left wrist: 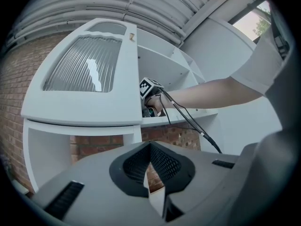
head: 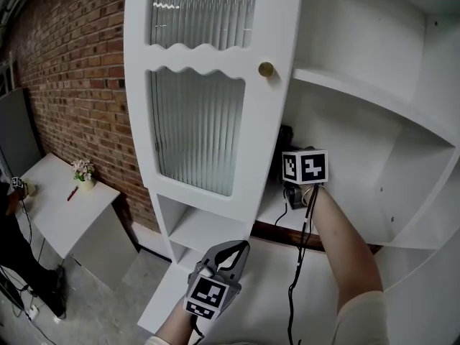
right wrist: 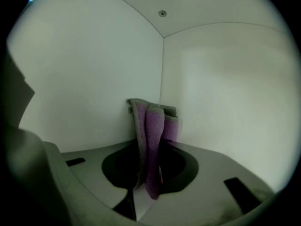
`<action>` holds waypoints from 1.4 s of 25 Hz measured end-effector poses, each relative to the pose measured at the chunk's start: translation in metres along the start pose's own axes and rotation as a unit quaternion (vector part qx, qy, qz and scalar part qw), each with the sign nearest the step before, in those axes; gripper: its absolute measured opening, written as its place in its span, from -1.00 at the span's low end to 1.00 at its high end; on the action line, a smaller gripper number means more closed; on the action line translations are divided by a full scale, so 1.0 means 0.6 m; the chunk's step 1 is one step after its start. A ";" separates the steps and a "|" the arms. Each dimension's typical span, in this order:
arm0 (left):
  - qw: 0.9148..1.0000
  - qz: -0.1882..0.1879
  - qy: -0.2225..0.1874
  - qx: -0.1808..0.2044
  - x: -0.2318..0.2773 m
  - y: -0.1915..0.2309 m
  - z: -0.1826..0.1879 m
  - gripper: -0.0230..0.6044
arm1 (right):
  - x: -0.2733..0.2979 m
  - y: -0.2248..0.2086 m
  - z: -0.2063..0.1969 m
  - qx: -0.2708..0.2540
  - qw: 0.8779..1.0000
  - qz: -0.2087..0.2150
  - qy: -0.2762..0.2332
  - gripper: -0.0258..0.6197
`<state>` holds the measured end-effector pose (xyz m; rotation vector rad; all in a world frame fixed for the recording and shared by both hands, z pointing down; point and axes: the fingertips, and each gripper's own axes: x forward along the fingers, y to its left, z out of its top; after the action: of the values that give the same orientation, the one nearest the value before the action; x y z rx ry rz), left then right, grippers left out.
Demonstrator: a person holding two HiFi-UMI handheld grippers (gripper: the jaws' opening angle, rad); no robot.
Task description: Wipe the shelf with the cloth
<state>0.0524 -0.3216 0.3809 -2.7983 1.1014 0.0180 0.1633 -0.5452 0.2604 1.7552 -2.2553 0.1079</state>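
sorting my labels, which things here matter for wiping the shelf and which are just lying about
In the job: right claw, shut on the purple cloth; white shelf.
Just lying about: left claw, shut and empty; flower pot and small red object, both on the side table.

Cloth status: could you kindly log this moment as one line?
right gripper: shut on cloth | cloth: near shelf corner | left gripper: shut, empty
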 end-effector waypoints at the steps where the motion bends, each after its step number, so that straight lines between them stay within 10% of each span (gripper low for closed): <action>1: 1.000 -0.001 0.001 0.001 -0.001 -0.001 -0.001 -0.88 | -0.002 0.002 -0.001 0.001 1.000 0.002 -0.002 -0.66; 35: 1.000 -0.011 0.005 -0.013 -0.123 -0.104 0.019 -0.88 | -0.306 0.248 -0.066 -0.057 0.988 0.131 -0.056 -0.65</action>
<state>0.0411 -0.2247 0.3815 -2.8364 1.0793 0.0174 0.0684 -0.3255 0.2664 1.4360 -2.5093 -0.0672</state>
